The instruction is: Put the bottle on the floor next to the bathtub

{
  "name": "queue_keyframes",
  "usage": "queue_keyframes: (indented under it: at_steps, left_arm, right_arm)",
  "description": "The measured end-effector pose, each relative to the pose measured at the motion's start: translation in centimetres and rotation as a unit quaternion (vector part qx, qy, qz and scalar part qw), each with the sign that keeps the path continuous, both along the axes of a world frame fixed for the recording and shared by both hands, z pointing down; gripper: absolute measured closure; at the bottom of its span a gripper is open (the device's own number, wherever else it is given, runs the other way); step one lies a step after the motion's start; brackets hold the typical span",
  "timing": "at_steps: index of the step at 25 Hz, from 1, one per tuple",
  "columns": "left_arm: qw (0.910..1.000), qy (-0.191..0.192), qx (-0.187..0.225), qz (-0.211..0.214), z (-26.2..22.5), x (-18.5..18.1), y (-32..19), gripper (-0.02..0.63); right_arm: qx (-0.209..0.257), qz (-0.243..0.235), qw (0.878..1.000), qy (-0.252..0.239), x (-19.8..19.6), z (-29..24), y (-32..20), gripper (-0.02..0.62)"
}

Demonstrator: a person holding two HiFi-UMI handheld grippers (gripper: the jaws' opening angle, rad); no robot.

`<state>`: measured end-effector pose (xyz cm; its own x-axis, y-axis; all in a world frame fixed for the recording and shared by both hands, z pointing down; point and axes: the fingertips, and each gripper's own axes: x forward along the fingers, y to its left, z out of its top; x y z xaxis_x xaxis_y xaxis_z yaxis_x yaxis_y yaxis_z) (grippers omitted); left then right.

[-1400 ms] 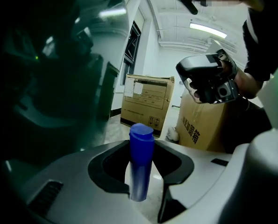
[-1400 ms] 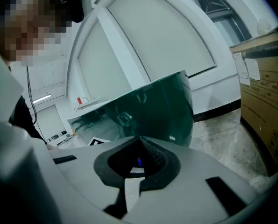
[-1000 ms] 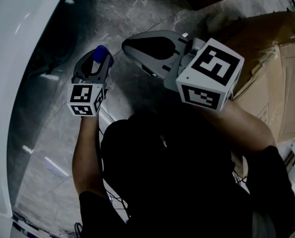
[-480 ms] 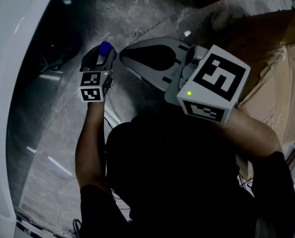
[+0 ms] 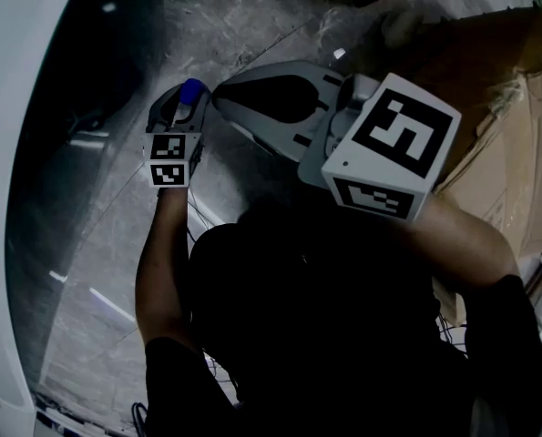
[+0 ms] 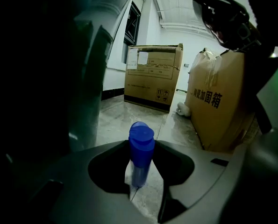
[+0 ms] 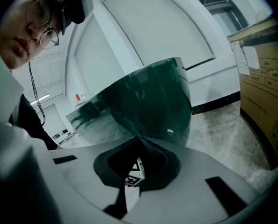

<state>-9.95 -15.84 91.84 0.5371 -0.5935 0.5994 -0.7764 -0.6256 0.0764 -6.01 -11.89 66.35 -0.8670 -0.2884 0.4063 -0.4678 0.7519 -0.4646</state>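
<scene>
Left tongs (image 6: pixel 141 174) are gripping the upright blue-capped bottle (image 6: pixel 141 143) low over the floor (image 5: pixel 243 25), right of the bathtub (image 5: pixel 34 153); right tongs (image 7: pixel 139 146) are idling closed, empty; set-down and release are apparently remaining.

A large cardboard box (image 6: pixel 153 76) stands against a white wall (image 6: pixel 195 45), with paper labels (image 6: pixel 143 59) on its upper left face. Right of the box and nearer, a brown wrapped package (image 6: pixel 220 104) bears dark printed characters. A crumpled white bundle (image 6: pixel 182 108) lies between them at the box's foot. A dark-framed window (image 6: pixel 131 24) sits above the box's left.
</scene>
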Motion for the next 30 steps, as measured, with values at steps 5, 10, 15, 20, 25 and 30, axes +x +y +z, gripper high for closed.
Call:
queue_keyframes:
  at_steps: [5,10,15,20,25,30]
  left_arm:
    - [1.0,0.0,-0.001,0.0,0.3,-0.3,0.6,0.446]
    - [1.0,-0.003,-0.003,0.004,0.2,-0.8,1.0,0.447]
    - [1.0,-0.003,-0.004,0.008,0.4,-0.9,1.4,0.446]
    - [0.9994,-0.009,-0.007,0.032,0.2,0.6,1.2,0.44]
    - [0.9996,-0.008,-0.003,0.028,-0.3,0.7,0.8,0.43]
    - [0.9997,-0.004,0.007,0.024,-1.2,0.5,0.9,0.397]
  right_arm:
    - [-0.003,0.003,1.0,-0.002,0.1,0.1,-0.1,0.568]
    - [-0.008,0.005,1.0,-0.008,0.1,0.0,0.0,0.568]
    - [-0.01,0.007,1.0,-0.002,0.1,0.3,0.0,0.568]
    - [-0.009,0.007,1.0,-0.002,0.1,0.1,0.0,0.568]
    - [-0.01,0.005,1.0,-0.006,0.0,0.0,0.0,0.568]
    - [-0.008,0.004,1.0,-0.007,0.0,-0.2,0.0,0.568]
